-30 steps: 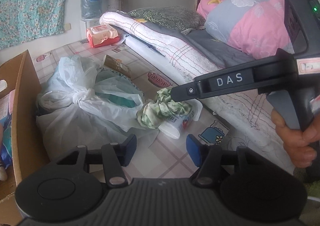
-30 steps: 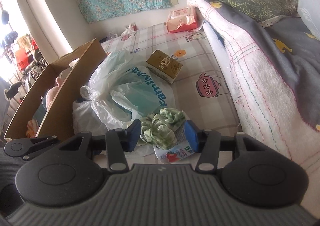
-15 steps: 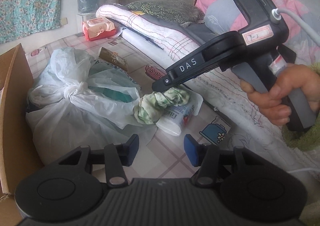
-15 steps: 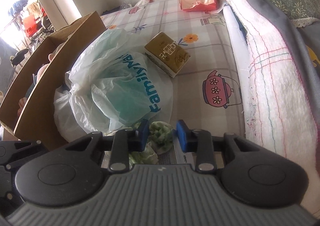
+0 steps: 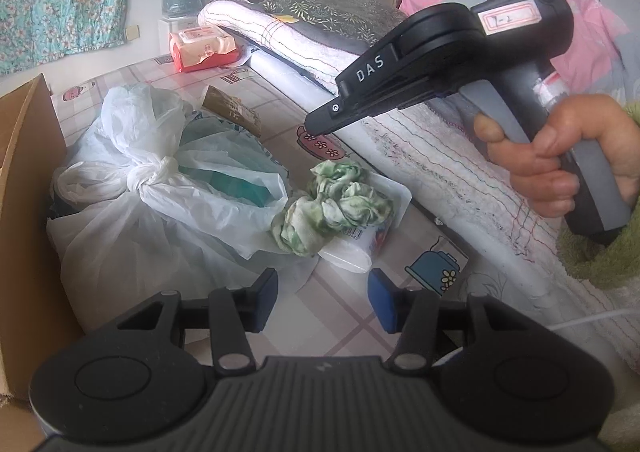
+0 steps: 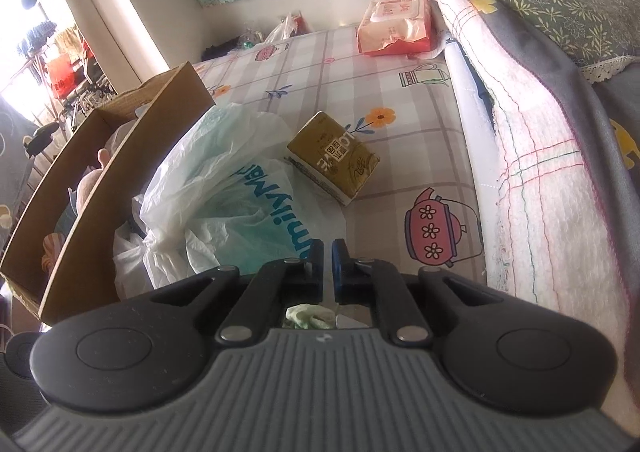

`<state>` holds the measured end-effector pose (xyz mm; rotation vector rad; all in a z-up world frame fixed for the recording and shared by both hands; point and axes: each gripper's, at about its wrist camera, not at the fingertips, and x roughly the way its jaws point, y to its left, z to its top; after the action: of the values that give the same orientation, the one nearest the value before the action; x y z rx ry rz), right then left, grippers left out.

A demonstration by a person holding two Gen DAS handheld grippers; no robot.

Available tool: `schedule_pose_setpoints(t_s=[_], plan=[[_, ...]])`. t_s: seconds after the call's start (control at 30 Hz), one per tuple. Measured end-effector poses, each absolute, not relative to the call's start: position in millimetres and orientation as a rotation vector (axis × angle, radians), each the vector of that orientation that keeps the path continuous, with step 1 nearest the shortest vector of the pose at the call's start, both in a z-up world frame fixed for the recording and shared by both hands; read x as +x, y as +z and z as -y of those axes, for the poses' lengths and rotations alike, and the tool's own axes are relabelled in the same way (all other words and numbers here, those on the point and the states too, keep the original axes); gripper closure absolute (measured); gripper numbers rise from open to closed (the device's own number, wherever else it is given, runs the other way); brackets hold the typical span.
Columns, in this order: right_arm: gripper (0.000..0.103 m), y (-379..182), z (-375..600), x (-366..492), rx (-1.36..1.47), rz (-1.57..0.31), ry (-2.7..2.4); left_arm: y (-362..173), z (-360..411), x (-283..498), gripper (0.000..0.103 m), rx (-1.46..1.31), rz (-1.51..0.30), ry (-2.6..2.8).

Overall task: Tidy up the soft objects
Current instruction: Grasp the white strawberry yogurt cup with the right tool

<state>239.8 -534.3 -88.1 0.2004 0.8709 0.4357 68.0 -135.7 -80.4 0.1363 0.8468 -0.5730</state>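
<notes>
From my left wrist I can see my right hand wrapped round the grip of the right gripper, which hangs above the bed with its nose over the green-and-white cloth; the right wrist view shows none of that, only a scrap of the same cloth peeking through the gap behind its own fingers. That right view, in turn, opens up the cardboard box from above, and I can make out pale soft things inside, too hidden to name, whereas from the left I get only its brown wall. The knotted white plastic bag lies against the box, with something teal showing through it. The cloth is bunched on top of a small white tub lying on its side on the patterned bed sheet, just beside the bag. My left gripper has its fingers parted with nothing between them, and the cloth lies a little ahead of their tips. My right fingers are drawn together, nearly touching, empty, with the cloth below and behind them. A gold tissue pack and a red wipes pack lie farther up the bed.
</notes>
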Motion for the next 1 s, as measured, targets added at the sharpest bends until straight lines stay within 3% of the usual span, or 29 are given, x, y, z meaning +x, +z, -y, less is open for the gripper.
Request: schedule_pose_setpoints(t_s=[0.17,0.33,0.4,0.67,1.0], plan=[[0.092,-85,566,220,0.325,-0.853,0.382,-80,134,67,0.052,0.130,-0.846,-0.571],[0.064,-104,593,189,0.480,-0.892,0.333,-78,131,67,0.052,0.119,-0.841,-0.565],[0.060,-116,601,177,0.553,-0.906,0.304,-76,130,69,0.052,0.119,-0.834,-0.557],[0.055,-158,612,140,0.883,-0.918,0.263,-66,130,74,0.052,0.132,-0.790,-0.528],[0.054,-190,595,151,1.024,-0.929,0.256,-63,129,80,0.055,0.123,-0.791,-0.513]])
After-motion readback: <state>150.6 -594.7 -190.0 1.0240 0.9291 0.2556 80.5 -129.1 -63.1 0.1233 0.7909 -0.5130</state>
